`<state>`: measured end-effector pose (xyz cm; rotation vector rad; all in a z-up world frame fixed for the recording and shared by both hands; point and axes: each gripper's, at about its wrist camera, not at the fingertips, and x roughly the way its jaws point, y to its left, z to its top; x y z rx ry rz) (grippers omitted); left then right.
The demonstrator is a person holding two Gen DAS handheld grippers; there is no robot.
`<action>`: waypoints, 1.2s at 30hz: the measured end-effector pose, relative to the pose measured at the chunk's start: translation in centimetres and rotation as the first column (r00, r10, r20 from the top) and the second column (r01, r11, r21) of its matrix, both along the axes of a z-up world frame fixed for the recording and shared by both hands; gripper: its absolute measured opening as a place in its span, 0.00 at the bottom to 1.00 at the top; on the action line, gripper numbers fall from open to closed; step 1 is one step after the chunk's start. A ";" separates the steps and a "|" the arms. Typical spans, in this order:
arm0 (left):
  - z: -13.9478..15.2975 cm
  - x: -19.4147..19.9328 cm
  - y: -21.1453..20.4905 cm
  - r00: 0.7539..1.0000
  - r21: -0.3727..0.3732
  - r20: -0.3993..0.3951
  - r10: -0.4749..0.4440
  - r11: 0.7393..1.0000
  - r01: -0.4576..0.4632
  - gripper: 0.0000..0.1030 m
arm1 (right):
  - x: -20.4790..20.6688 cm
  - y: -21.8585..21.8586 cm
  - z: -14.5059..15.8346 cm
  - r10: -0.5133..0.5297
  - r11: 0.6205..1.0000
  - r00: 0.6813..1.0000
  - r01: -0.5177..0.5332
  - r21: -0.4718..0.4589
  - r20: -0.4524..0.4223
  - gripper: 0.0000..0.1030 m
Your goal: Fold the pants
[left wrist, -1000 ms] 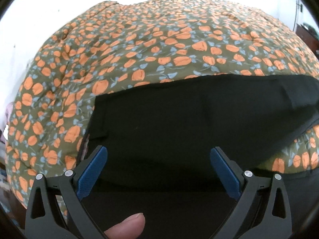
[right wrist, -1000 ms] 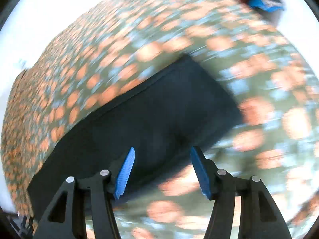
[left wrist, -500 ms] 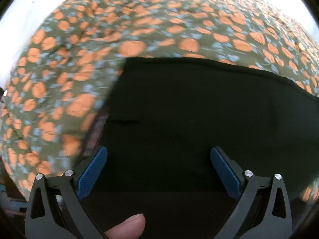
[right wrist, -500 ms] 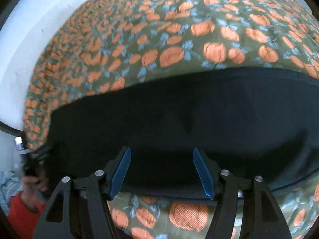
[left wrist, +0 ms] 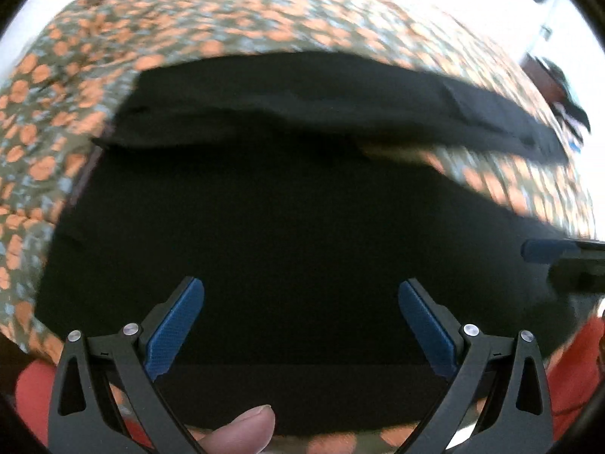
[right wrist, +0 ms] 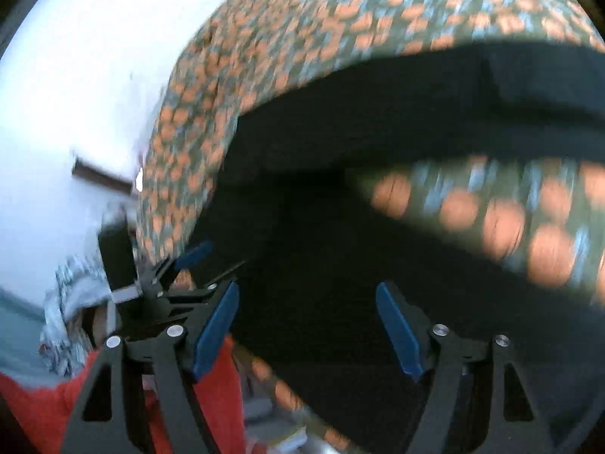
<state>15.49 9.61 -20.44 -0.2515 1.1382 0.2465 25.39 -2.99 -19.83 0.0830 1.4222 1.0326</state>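
Observation:
Black pants (left wrist: 302,227) lie spread on a floral bedspread (left wrist: 227,19), their two legs splitting apart toward the right with bedspread showing between them. My left gripper (left wrist: 299,291) hangs open over the wide dark part, nothing between its blue pads, and a thumb (left wrist: 242,429) shows below. One blue finger (left wrist: 540,250) of my right gripper enters at the right edge. In the right wrist view the pants (right wrist: 321,246) fill the middle. My right gripper (right wrist: 305,297) is over them with jaws opening and no cloth pinched. The left gripper's blue finger (right wrist: 193,251) shows at the left.
The bedspread's (right wrist: 302,19) edge drops away to the left beside a white wall (right wrist: 75,75). The person's red clothing (right wrist: 45,408) is close under both grippers. A patterned grey cloth (right wrist: 64,302) lies low at the left, and dark furniture (left wrist: 559,87) stands far right.
The right gripper swept along the pants to their wide end, rolled, and its jaws spread wider. The left gripper pulled back, so both legs and the right gripper now show in its view.

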 end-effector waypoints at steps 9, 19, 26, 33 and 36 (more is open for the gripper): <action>-3.3 0.0 -1.9 0.994 0.067 -0.088 -0.060 0.996 0.066 1.00 | -2.9 -10.0 -4.9 -0.170 0.965 0.985 0.160 -0.205 -0.030 0.73; -4.0 -0.5 -2.0 0.996 0.088 -0.078 -0.045 0.995 0.052 1.00 | -1.0 -27.0 -2.4 -0.484 0.840 0.874 0.477 -0.259 0.041 0.73; -4.0 -0.4 -1.9 0.995 0.077 -0.087 -0.054 0.995 0.061 1.00 | 0.7 -35.8 -2.0 -0.709 0.667 0.704 0.690 -0.282 0.046 0.73; -4.0 -0.6 -1.8 0.993 0.077 -0.093 -0.073 0.994 0.080 1.00 | 1.4 -38.5 -1.7 -0.764 0.599 0.642 0.745 -0.292 0.070 0.73; -4.1 -0.6 -1.7 0.993 0.076 -0.092 -0.075 0.994 0.083 1.00 | 1.2 -38.7 -1.7 -0.773 0.589 0.630 0.755 -0.289 0.069 0.73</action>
